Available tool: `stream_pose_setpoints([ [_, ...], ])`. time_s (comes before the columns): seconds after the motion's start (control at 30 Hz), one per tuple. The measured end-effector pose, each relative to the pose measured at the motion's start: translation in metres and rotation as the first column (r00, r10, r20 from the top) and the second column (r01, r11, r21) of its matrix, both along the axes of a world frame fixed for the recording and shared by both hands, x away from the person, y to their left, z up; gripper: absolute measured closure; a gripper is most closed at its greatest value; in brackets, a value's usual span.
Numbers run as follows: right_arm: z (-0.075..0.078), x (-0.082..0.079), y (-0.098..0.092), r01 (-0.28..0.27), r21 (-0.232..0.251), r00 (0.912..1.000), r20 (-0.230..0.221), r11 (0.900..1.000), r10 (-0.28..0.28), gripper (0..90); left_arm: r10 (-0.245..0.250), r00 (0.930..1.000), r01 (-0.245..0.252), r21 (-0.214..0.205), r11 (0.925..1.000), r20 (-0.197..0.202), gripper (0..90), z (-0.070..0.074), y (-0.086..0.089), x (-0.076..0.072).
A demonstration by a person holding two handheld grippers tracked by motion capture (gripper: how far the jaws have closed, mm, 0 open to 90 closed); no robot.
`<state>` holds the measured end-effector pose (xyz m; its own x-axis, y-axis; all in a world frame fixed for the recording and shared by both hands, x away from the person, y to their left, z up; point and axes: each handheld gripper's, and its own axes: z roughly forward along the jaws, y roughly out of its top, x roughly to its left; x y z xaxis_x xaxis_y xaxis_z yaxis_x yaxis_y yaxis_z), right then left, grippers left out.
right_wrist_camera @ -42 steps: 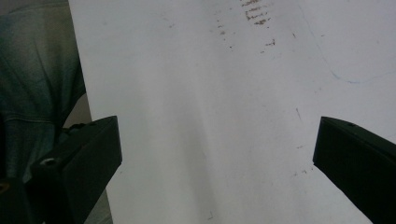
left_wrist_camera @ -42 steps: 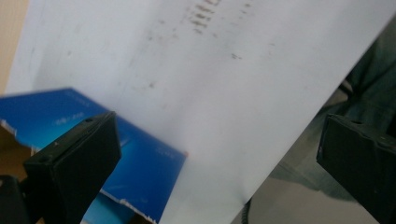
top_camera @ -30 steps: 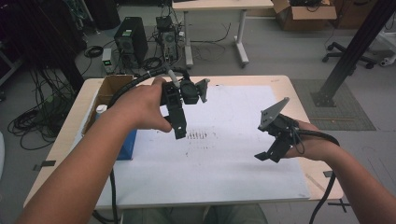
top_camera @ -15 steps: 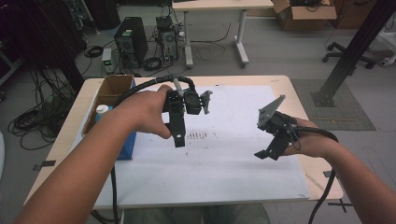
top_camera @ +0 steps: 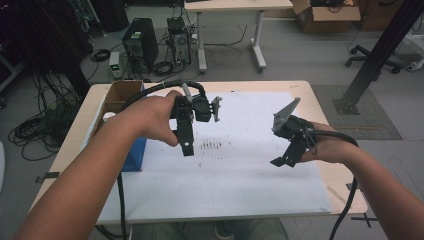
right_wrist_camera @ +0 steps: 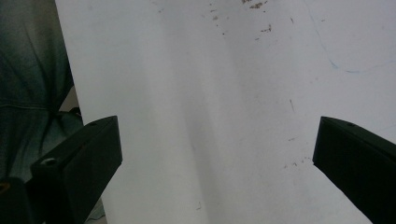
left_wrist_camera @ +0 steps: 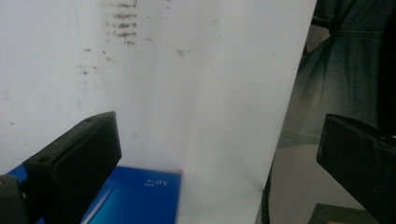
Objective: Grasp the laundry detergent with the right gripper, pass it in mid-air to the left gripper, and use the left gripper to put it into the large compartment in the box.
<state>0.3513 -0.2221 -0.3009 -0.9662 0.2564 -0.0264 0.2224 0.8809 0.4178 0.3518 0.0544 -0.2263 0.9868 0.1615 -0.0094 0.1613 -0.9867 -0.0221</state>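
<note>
A: Left gripper [top_camera: 186, 145] drifted slightly toward frame centre vs a second ago, same height over the white sheet covering the wooden bench [top_camera: 240, 180]. Jaws spread wide, nothing between them.

B: Right gripper [top_camera: 281, 161]?

A: Barely moved. Hovering right of centre, jaws released too, empty.

B: Nearest object?

A: Flat blue box with white print [top_camera: 134, 156], left of centre in the high view, lying on the sheet's left edge. Seen at lower left of the left gripper view [left_wrist_camera: 135, 198], just past the left jaw. Open brown cardboard box [top_camera: 120, 96] above it, upper left.

B: Meaning?

A: No contact, no grasp begun. Probably just positioning; blue box likeliest target for the left, but a guess.
</note>
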Motion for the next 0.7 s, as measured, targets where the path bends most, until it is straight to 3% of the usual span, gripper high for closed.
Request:
stream_pose_setpoints([
  [0.53,0.0001,-0.0025,0.0034,-0.003,0.004,1.0,0.002,1.0,0.003,1.5,-0.006,1.0,0.006,-0.012,0.9999,0.003,0.2,0.0026,0.0037,-0.0028],
  [0.7,0.0003,-0.002,0.0022,0.001,0.005,1.0,0.003,1.0,-0.001,1.4,-0.008,1.0,0.008,0.005,1.0,-0.002,0.2,-0.0008,0.0019,-0.0021],
])
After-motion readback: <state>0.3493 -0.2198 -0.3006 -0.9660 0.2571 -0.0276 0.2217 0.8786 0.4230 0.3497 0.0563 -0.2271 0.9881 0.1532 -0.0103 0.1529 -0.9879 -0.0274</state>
